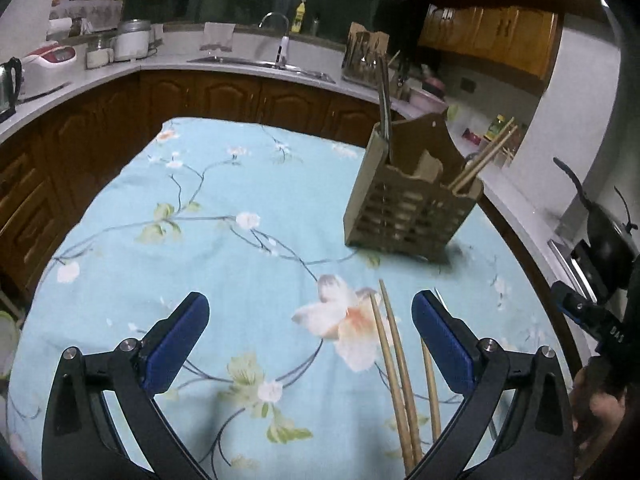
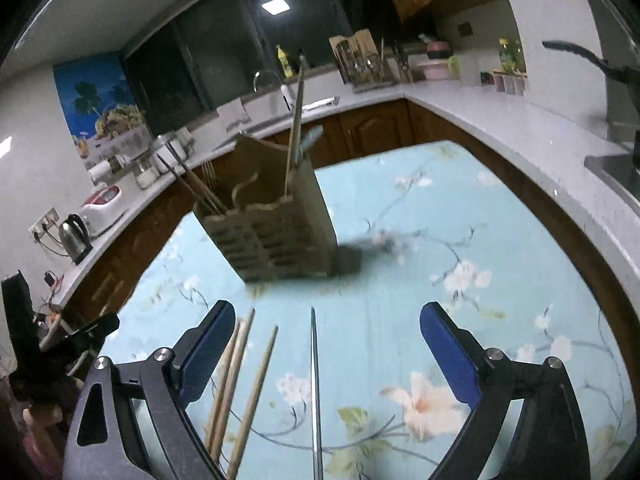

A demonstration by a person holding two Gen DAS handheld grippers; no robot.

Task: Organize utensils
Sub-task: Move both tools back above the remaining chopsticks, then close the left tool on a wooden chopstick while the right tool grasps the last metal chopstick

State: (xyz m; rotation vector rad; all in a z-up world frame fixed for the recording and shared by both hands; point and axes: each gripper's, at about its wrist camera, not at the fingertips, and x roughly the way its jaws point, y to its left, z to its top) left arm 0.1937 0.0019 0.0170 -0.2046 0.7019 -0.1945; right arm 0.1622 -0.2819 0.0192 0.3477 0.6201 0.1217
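Note:
A slatted wooden utensil holder point(image 1: 408, 208) point(image 2: 276, 228) stands on the flowered blue tablecloth point(image 1: 224, 248). Metal utensils stick up from one of its compartments and wooden chopsticks point(image 1: 484, 156) lean out of another. Three loose wooden chopsticks point(image 1: 394, 368) point(image 2: 240, 384) lie on the cloth. They sit between the fingers of my left gripper point(image 1: 310, 336), close to its right finger, untouched by either pad. My right gripper point(image 2: 328, 352) is open over a thin metal stick point(image 2: 316, 380) lying between its fingers. The wooden chopsticks lie just inside its left finger.
The cloth-covered table is ringed by a grey kitchen counter point(image 1: 240, 60) with brown cabinets below. A sink, a kettle point(image 2: 74, 236), a rice cooker, jars and a second utensil rack point(image 1: 366, 56) stand on the counter. A black pan point(image 1: 608, 232) sits at the right.

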